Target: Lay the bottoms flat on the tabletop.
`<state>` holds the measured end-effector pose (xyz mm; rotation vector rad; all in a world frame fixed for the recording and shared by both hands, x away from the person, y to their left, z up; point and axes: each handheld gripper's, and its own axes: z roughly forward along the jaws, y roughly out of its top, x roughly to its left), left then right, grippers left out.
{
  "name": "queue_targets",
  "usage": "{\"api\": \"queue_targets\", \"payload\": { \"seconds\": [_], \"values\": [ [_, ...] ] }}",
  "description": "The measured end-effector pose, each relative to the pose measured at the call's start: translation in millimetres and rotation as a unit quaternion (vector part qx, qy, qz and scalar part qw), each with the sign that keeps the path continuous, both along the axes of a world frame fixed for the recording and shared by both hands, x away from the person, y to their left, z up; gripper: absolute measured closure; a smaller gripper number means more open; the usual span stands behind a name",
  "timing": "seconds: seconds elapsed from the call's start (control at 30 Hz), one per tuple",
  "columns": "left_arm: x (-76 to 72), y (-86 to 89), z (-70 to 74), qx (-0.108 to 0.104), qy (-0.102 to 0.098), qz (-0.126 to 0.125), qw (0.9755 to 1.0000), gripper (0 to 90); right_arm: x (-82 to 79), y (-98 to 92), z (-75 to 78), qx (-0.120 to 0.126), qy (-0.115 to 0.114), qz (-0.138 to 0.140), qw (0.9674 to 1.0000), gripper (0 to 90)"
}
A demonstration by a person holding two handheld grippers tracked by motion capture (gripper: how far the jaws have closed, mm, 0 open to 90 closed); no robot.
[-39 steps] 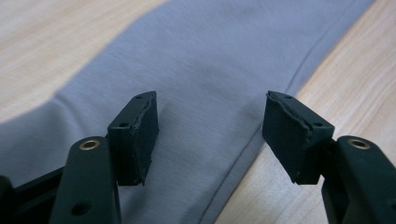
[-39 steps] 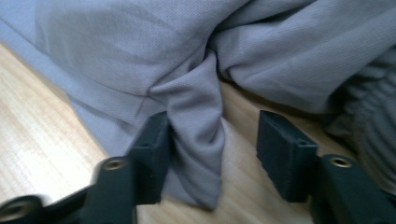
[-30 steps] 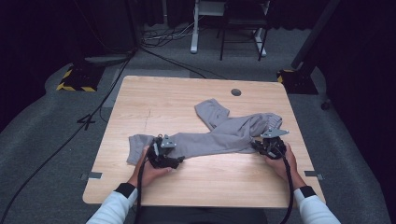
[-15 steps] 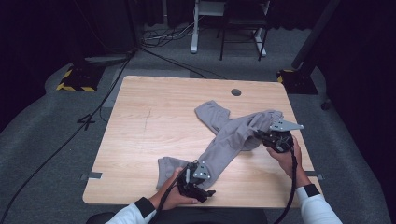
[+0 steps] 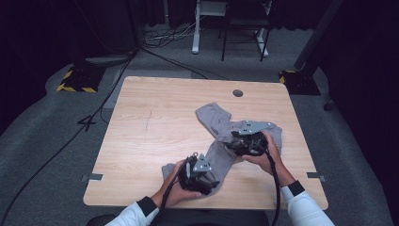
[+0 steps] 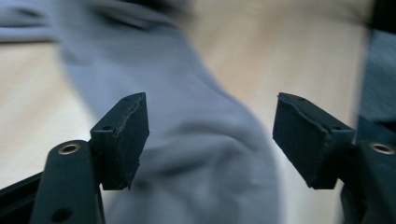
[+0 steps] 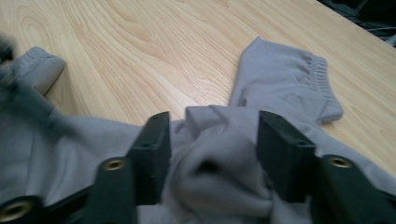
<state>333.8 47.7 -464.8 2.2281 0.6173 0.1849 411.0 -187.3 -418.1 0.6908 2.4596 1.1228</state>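
Grey sweatpants (image 5: 221, 141) crumpled on wooden table (image 5: 155, 127), both hand-held grippers above.

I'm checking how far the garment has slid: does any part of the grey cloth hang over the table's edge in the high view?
No, the grey cloth lies wholly on the table, with bare wood showing between it and every edge.

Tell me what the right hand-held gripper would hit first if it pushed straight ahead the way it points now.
Most likely the bunched fold of the grey fabric garment lying between the open jaws of the right hand-held gripper, which have just been opening. Beyond it come the garment's ribbed cuff and the light wooden table.
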Motion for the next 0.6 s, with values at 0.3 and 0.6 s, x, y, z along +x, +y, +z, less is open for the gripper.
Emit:
{"api": "queue_targets", "payload": {
  "seconds": [0.3, 0.6],
  "values": [
    [27.2, -15.9, -22.9, 0.057, 0.015, 0.041, 0.9974, 24.0, -5.6, -88.7, -1.7, -0.030, -0.027, -0.111, 0.9930, 35.7],
    [31.1, -2.4, -27.6, 0.060, 0.022, 0.036, 0.9973, 39.6, 16.0, -150.8, -46.4, 0.015, 0.056, -0.249, 0.9668, 27.1]
  ]
}}
